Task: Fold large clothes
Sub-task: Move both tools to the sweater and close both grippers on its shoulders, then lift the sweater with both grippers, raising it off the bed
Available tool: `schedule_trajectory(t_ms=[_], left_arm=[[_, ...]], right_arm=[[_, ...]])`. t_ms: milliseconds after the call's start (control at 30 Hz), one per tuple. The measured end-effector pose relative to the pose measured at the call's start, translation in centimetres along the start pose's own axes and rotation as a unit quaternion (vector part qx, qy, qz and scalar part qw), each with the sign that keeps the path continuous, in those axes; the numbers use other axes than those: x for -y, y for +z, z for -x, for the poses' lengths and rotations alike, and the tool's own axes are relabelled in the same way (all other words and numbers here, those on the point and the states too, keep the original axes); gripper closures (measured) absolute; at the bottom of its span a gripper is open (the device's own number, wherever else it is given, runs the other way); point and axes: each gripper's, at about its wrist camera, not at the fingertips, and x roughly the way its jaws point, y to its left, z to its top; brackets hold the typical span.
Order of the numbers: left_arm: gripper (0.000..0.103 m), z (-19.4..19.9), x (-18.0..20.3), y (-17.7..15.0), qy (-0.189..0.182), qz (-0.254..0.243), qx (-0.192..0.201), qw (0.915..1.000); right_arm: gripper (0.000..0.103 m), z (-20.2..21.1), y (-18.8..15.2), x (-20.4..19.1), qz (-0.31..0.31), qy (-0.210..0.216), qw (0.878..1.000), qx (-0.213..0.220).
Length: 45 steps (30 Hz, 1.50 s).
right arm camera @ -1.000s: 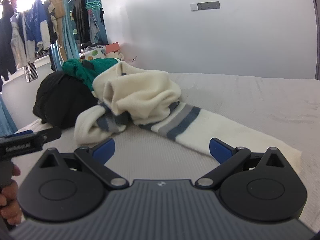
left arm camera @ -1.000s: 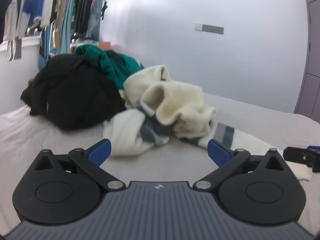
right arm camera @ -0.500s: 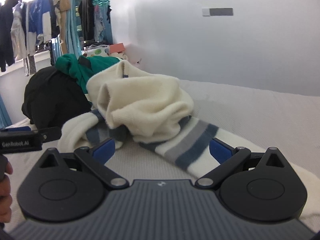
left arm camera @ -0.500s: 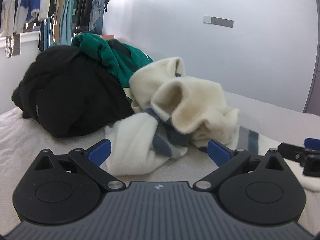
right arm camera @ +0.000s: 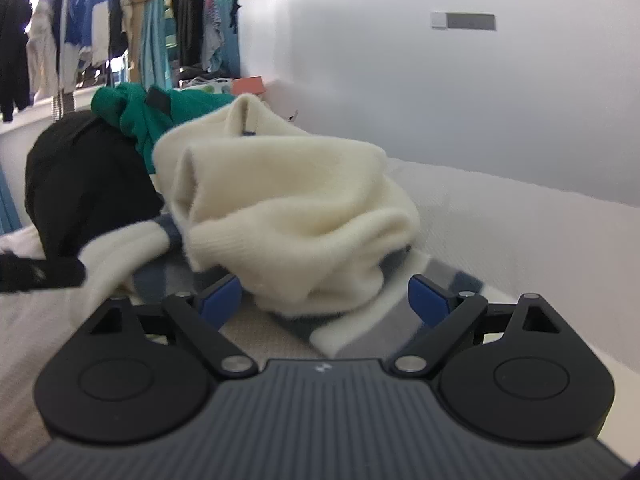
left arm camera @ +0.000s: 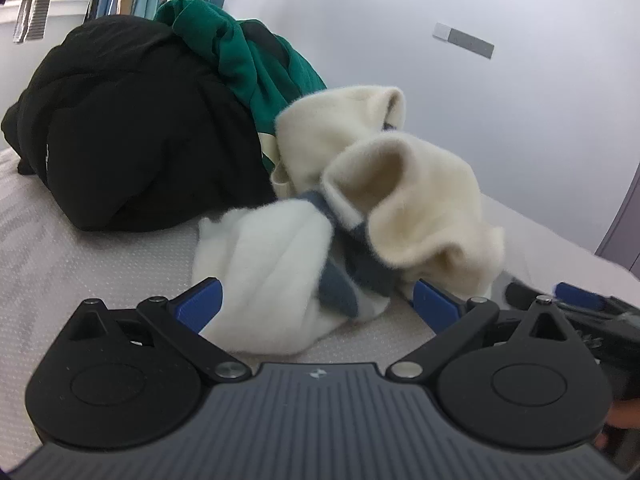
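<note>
A crumpled cream sweater point(left arm camera: 404, 200) point(right arm camera: 300, 200) with blue and grey stripes lies on the bed. My left gripper point(left arm camera: 316, 304) is open, low over the bed, with a white striped sleeve point(left arm camera: 272, 280) lying between its blue fingertips. My right gripper point(right arm camera: 324, 300) has its jaws closing; the sweater's cream bulk and a striped part sit between them, and the pads do not press on the cloth. The right gripper point(left arm camera: 580, 304) shows at the right edge of the left wrist view. The left gripper point(right arm camera: 40, 274) shows at the left edge of the right wrist view.
A black garment heap point(left arm camera: 132, 128) point(right arm camera: 80, 184) with a green garment point(left arm camera: 248, 52) point(right arm camera: 160, 116) on top sits just behind the sweater. The pale bedspread point(left arm camera: 80, 264) point(right arm camera: 520, 232) stretches around. Clothes hang on a rail point(right arm camera: 100, 28) at the back left. A white wall runs behind.
Both grippers have moved in toward the sweater and sunk lower, so it fills more of each view. The right gripper's fingertips now stand a little closer together.
</note>
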Motion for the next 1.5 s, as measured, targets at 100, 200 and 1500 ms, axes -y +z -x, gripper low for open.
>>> schedule_trajectory(t_ms=[100,200,1500], left_arm=[[0.0,-0.5,-0.3,-0.1,-0.018,0.01,-0.002,0.9998],[0.0,-1.4,-0.3,-0.6,-0.012,0.003,-0.005,0.9999],[0.0,6.0,4.5,-5.7,-0.124,-0.054,-0.012,0.9908]], right_arm=[[0.02,-1.9,-0.2,-0.6,0.02,0.014,1.0,-0.01],[0.021,-2.6,-0.3,-1.7,0.03,0.045,0.999,0.003],[0.083,16.7,1.8,2.1,-0.028,0.017,0.997,0.07]])
